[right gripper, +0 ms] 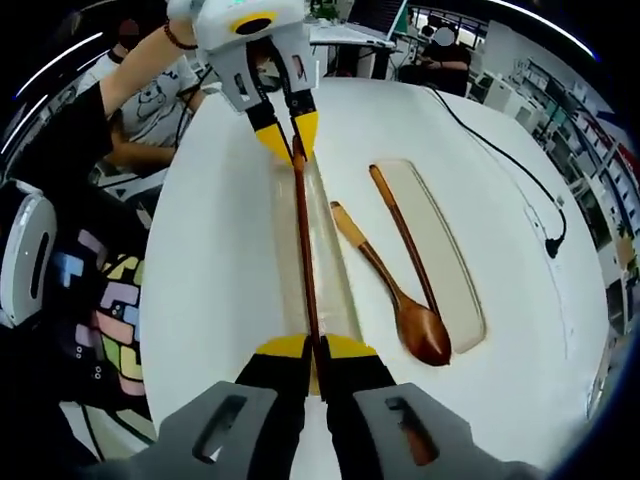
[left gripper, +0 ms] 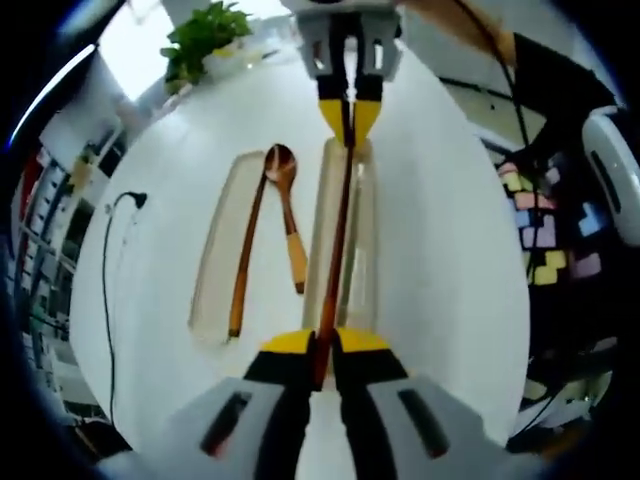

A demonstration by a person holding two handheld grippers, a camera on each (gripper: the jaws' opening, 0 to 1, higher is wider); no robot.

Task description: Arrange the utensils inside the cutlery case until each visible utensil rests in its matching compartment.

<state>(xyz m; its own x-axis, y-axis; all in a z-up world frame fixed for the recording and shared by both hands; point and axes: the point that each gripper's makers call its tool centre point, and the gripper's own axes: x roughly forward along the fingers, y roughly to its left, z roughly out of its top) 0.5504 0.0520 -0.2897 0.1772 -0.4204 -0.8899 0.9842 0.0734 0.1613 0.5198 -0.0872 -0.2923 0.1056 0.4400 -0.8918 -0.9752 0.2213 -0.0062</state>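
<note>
A long dark-brown chopstick (left gripper: pixel 338 230) (right gripper: pixel 306 250) is held lengthwise over a narrow clear case compartment (left gripper: pixel 362 250) (right gripper: pixel 335 270). My left gripper (left gripper: pixel 315 345) (right gripper: pixel 285 125) is shut on one end. My right gripper (right gripper: pixel 315 350) (left gripper: pixel 350 115) is shut on the other end. Beside it lies a second clear tray (left gripper: pixel 215 260) (right gripper: pixel 450 260) with a slim brown wooden utensil (left gripper: pixel 245 260) (right gripper: pixel 405 235) in it. A wooden spoon (left gripper: pixel 290 225) (right gripper: pixel 385 275) lies between the trays, its bowl near the second tray's end.
All of this rests on a round white table (left gripper: pixel 440 260) (right gripper: pixel 220 260). A black cable (left gripper: pixel 108 290) (right gripper: pixel 500 150) runs along one side and a green plant (left gripper: pixel 205 35) stands at the far edge. A person's arm (right gripper: pixel 130 60) reaches in beside the table.
</note>
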